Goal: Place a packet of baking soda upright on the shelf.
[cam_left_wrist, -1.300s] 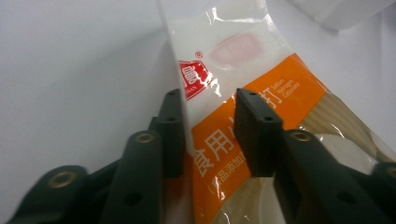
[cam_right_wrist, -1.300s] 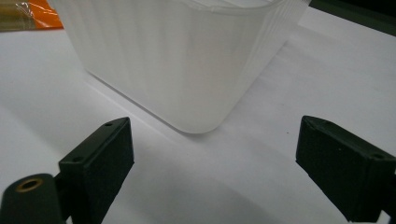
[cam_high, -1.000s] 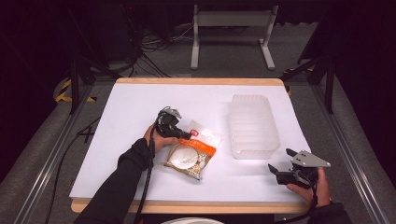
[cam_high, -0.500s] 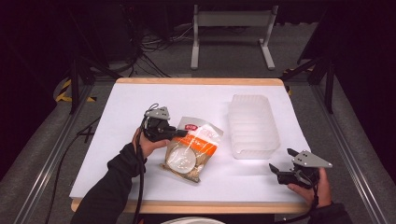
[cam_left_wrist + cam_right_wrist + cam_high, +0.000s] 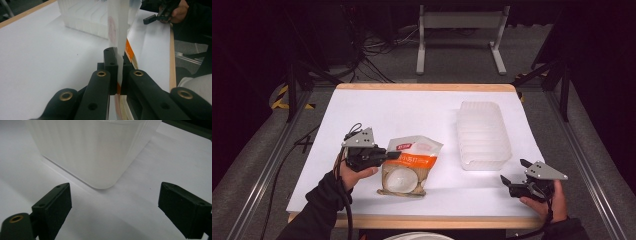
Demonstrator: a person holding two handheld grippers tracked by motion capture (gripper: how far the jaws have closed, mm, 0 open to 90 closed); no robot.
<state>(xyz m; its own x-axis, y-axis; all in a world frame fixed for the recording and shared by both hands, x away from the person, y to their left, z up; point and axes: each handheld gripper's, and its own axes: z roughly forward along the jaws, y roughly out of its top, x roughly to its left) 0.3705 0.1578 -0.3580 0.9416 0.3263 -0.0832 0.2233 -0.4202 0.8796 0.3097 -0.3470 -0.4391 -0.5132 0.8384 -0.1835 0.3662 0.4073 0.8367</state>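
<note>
A clear food packet (image 5: 408, 163) with an orange band and a pale round cake inside lies on the white table, left of centre. My left gripper (image 5: 393, 156) is shut on the packet's left edge. In the left gripper view the thin film of the packet (image 5: 120, 32) stands upright between the closed jaws of my left gripper (image 5: 117, 62). My right gripper (image 5: 513, 174) rests open near the table's front right corner, holding nothing. In the right gripper view my right gripper (image 5: 115, 202) faces the corner of a white ribbed tub (image 5: 95, 147).
The translucent ribbed tub (image 5: 482, 134) stands upside-down right of the packet. The table's wooden front edge (image 5: 437, 222) runs close under both hands. Metal rails flank the table, and a stand and cables lie on the floor beyond its far side.
My left gripper has slid left and toward the person, dragging the packet's edge with it. The packet now lies further left and flatter. The right gripper has stayed put.
</note>
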